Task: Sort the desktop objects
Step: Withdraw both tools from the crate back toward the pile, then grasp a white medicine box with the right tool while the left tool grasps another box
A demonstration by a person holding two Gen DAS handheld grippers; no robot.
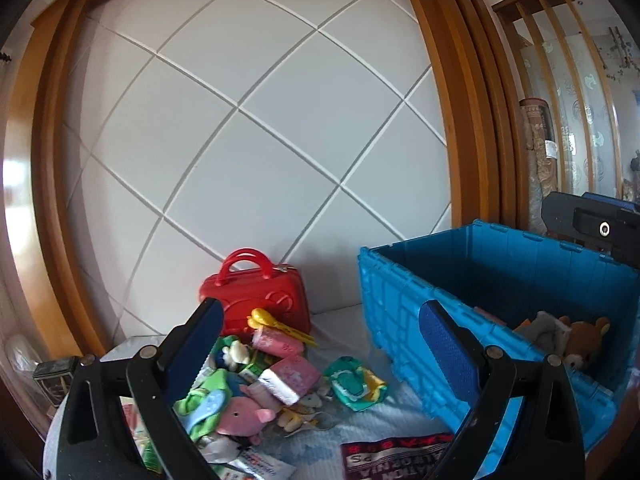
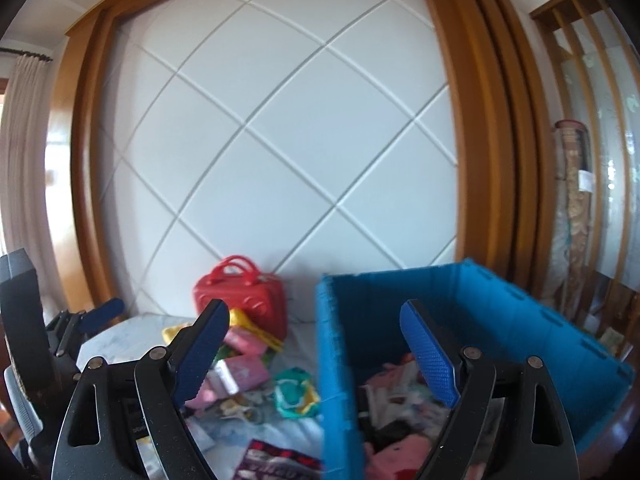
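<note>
— Between the spread fingers of the left gripper [image 1: 320,356] nothing was held; its jaws stood wide, hovering over the toy pile [image 1: 256,376], probably lined up to pick from it.

— And the right gripper [image 2: 316,354]?

— Released too, empty, straddling the near wall of the blue crate [image 2: 480,312], as if a drop had been the aim. Sorted items lay inside, a brown teddy bear [image 1: 584,340] among them.

— Where was the unsorted stuff?

— Heaped on the pale tabletop [image 1: 348,344] left of the crate: a pink plush pig [image 1: 244,420], a pink packet [image 1: 292,376], a green pouch [image 1: 354,384] lying apart. A red case [image 1: 256,300] stood upright against the wall behind.

— Room to move?

— Some bare cloth between pouch and crate; the crate's rim looked like the edge to clear
</note>
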